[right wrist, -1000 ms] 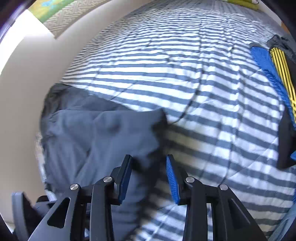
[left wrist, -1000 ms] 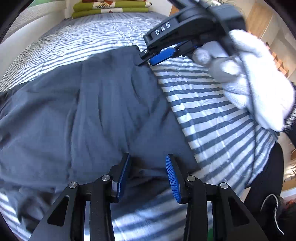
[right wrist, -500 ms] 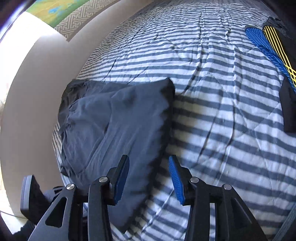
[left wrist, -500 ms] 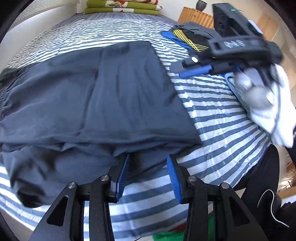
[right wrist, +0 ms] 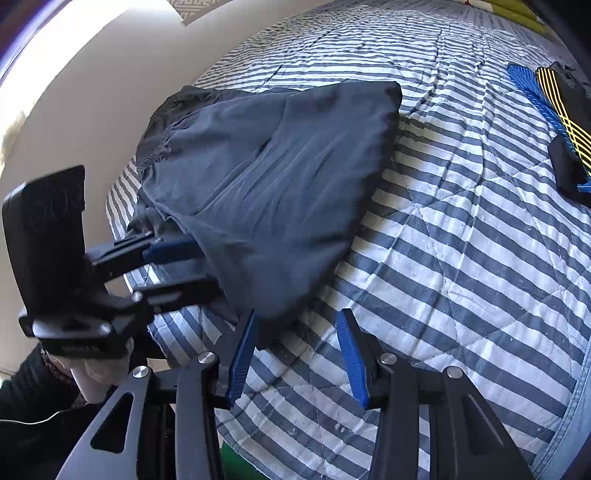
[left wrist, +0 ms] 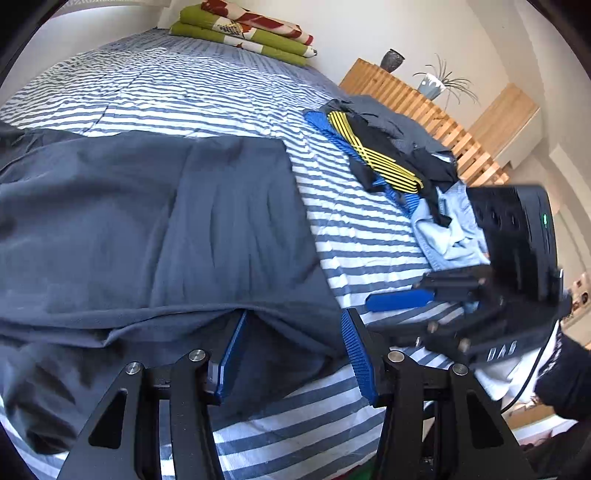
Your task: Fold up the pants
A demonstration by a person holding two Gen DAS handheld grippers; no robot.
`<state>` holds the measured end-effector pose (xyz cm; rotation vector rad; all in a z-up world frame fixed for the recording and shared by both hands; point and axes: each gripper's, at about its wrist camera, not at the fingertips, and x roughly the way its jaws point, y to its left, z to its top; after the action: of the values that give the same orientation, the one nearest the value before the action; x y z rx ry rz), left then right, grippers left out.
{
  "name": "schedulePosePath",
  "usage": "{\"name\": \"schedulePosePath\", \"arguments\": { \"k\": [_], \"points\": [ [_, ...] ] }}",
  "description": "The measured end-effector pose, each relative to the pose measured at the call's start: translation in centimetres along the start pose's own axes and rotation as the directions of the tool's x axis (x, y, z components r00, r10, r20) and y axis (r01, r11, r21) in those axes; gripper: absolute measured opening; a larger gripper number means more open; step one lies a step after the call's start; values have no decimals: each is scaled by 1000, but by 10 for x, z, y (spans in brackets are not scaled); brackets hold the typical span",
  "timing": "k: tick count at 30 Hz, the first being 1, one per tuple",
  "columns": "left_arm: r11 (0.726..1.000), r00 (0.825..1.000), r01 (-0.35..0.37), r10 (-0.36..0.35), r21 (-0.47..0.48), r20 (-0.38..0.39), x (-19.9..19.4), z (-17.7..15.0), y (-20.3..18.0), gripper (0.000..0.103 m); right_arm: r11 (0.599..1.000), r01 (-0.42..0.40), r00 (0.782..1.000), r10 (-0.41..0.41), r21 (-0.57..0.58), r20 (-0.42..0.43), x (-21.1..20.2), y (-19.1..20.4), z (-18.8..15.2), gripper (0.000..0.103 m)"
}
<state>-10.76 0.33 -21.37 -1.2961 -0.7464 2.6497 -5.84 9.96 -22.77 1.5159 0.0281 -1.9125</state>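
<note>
**Dark pants folded on the bed, both tongs letting go**

The dark grey pants (left wrist: 159,229) are lying folded over on the striped bedspread (left wrist: 221,92), filling the left and centre of the left wrist view and sitting in the upper middle of the right wrist view, close to the bed's near edge. The upper layer is resting flat on the lower one, with a straight side edge running down toward the lower centre of the frame; that tidiness suggests a fold has just been laid down.

The left gripper (left wrist: 291,354) is sitting at the pants' near hem, at the bottom centre of its own view. Its jaws have just been opening and are standing spread; cloth is draping between the blue pads, but the pads are not pressing on it, which reads as a release after placing the hem.

The right gripper (right wrist: 295,350) is hovering over bare bedspread just right of the pants' corner, at the lower centre of its view, jaws parted and pinching nothing. It is likely clearing the cloth so the fold is not dragged.

Farther out, a heap of other clothes (left wrist: 399,162) is waiting at the upper right, and folded green bedding (left wrist: 243,33) is lying at the top of the frame.
</note>
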Motion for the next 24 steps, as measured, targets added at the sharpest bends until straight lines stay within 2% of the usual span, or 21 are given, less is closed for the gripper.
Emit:
{"name": "schedulePosePath", "arguments": {
  "k": [3,7,11,14,16,20,24],
  "points": [
    [999,999,36,-37,-24,-12,-5,9,6,55,998,26,1000,-25,-54,18,1,15,-7,41],
    [992,995,97,-98,-74,0,-7,22,11,56,984,108,993,-101,-141,56,10,45,-9,41],
    [987,992,126,-124,-103,28,-15,34,18,56,973,169,983,-154,-155,99,19,57,-3,41],
    [984,991,128,-122,-123,48,-21,36,24,57,956,260,962,-244,-136,124,27,57,5,40],
    [984,992,124,-119,-126,48,-24,31,28,58,965,247,964,-236,-86,119,25,46,9,28],
    [990,994,113,-113,-85,8,-24,5,24,58,987,162,981,-158,-23,111,14,32,14,26],
    [996,994,91,-90,16,-67,-8,-11,9,58,995,101,991,-101,1,88,11,27,21,25]
  ]
}}
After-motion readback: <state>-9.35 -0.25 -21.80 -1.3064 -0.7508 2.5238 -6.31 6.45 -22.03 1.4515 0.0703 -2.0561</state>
